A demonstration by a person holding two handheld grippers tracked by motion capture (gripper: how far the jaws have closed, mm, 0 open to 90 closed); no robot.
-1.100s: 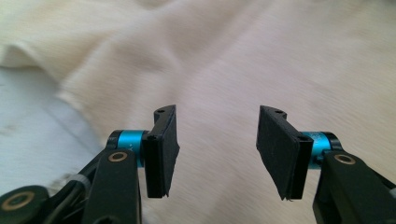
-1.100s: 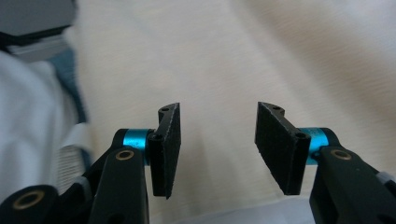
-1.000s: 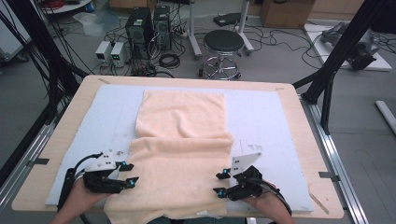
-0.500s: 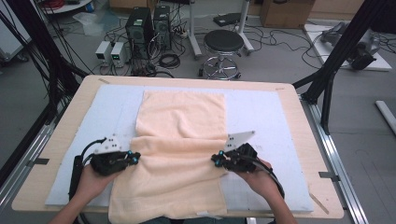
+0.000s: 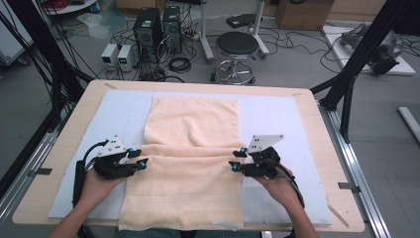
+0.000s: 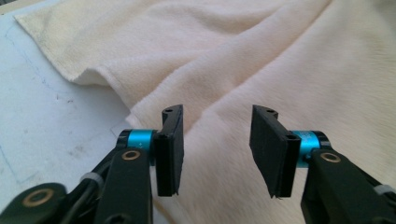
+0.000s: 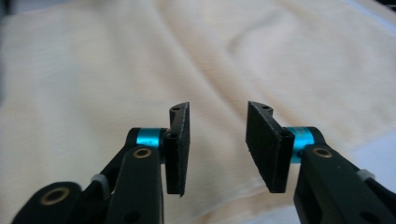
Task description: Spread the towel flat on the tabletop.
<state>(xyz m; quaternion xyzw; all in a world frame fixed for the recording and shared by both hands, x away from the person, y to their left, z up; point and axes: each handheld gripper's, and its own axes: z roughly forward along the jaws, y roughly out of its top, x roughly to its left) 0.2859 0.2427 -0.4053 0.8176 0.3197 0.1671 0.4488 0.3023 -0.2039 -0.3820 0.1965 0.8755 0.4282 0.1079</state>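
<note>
Both forearms come in from the near edge, each hand gripping a gripper that points inward toward the other. The left gripper (image 5: 141, 157) and the right gripper (image 5: 236, 160) sit level, well apart. Their jaws have just been opening; the fingers (image 6: 170, 148) stand apart with nothing pinched between them.

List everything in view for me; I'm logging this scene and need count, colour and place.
towel: one, pale peach, mid-table, near part folded over with a crease across
mat: one, light blue-white, under the towel
table: one, light wood edge
stool: one, black seat, floor beyond the table
computer towers: two, black, floor at far left
power supplies: two, white, beside the towers
left gripper: one, black, at the towel's left edge, fingers open, just opened
right gripper: one, black, at the towel's right edge, fingers open, just opened
</note>
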